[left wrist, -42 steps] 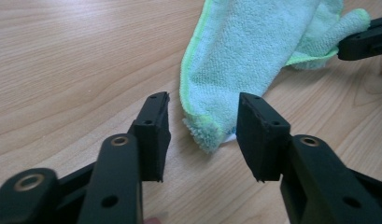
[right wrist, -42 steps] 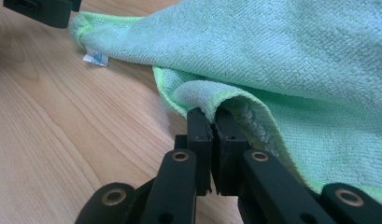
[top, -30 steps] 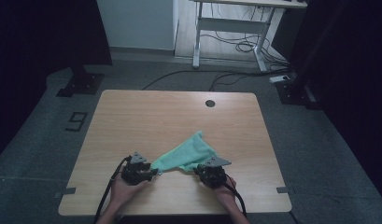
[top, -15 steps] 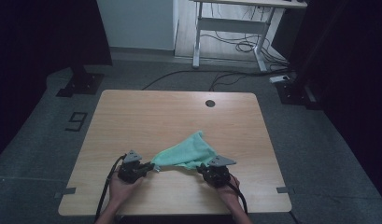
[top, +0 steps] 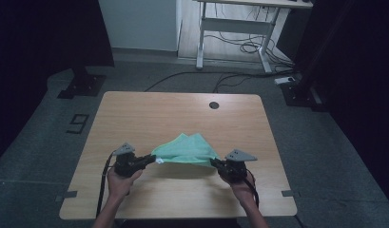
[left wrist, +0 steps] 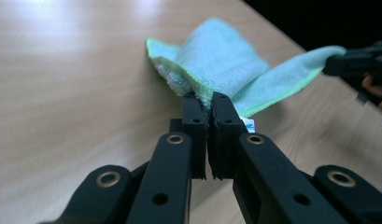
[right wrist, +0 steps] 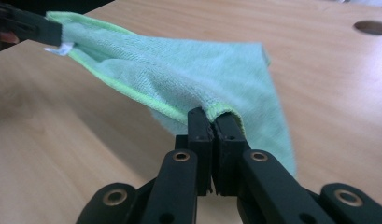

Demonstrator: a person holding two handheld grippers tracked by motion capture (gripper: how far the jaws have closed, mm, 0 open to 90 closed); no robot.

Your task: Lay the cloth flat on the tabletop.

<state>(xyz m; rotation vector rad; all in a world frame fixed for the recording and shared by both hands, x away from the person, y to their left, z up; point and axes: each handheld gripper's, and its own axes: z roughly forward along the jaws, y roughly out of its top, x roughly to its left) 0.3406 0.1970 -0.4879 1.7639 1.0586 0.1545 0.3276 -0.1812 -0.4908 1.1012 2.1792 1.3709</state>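
Left gripper (left wrist: 205, 100) jaws just closed onto one cloth (top: 185, 149) corner, right gripper (right wrist: 215, 116) pinching the other, both now lifted since a second ago, near the table's (top: 149, 107) front edge: ready to spread or fold.

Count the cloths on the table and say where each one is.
1. A green cloth near the table's front edge, one end pinched in the left gripper, the other in the right gripper. None seems hidden.
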